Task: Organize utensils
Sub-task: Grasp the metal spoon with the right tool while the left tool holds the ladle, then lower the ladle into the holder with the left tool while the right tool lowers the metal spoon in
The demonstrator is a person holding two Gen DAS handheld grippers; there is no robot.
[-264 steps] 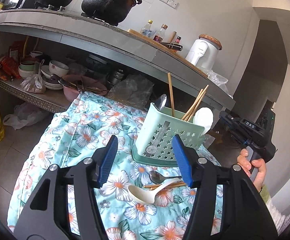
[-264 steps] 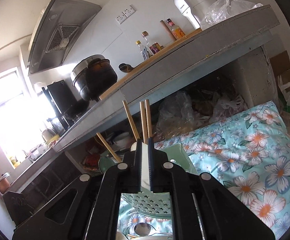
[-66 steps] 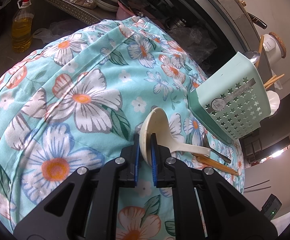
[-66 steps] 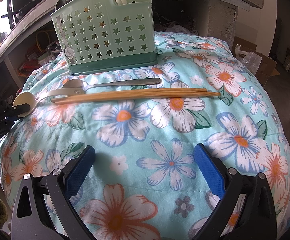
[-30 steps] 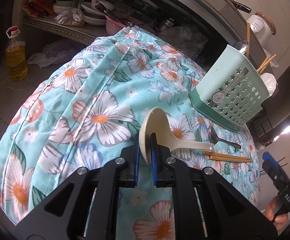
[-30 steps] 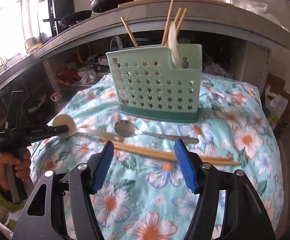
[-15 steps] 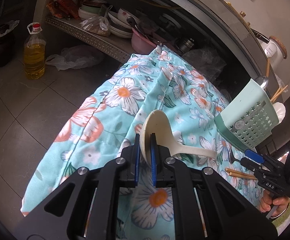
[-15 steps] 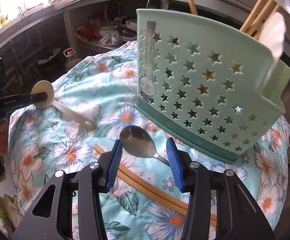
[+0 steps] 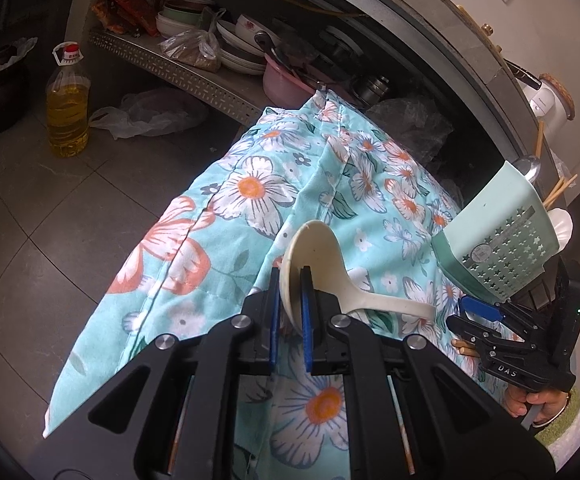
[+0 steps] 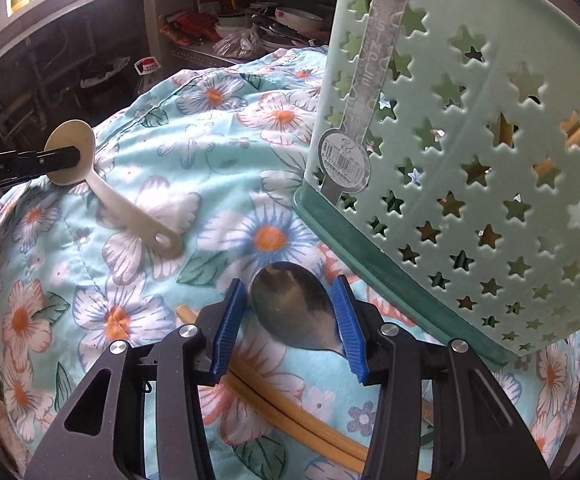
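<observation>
1. Left wrist view: the left hand-held gripper (image 9: 290,276) pinches the bowl of one white spoon (image 9: 321,276) above the flowered cloth (image 9: 250,188). One green basket (image 9: 501,236) stands near.
2. Right wrist view: the right hand-held gripper (image 10: 288,320) is spread around one metal spoon (image 10: 293,308) lying on the cloth beside two chopsticks (image 10: 290,408).

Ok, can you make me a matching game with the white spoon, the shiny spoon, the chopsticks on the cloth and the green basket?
Things:
1. white spoon
2. metal spoon
3. loose chopsticks
4. green basket

States:
A. stands upright with utensils inside
B. lies between the open fingers of the right gripper
C. bowl pinched in the left gripper
D. lie flat on the floral cloth, partly under the right gripper

Pairs: 1-C, 2-B, 3-D, 4-A
</observation>
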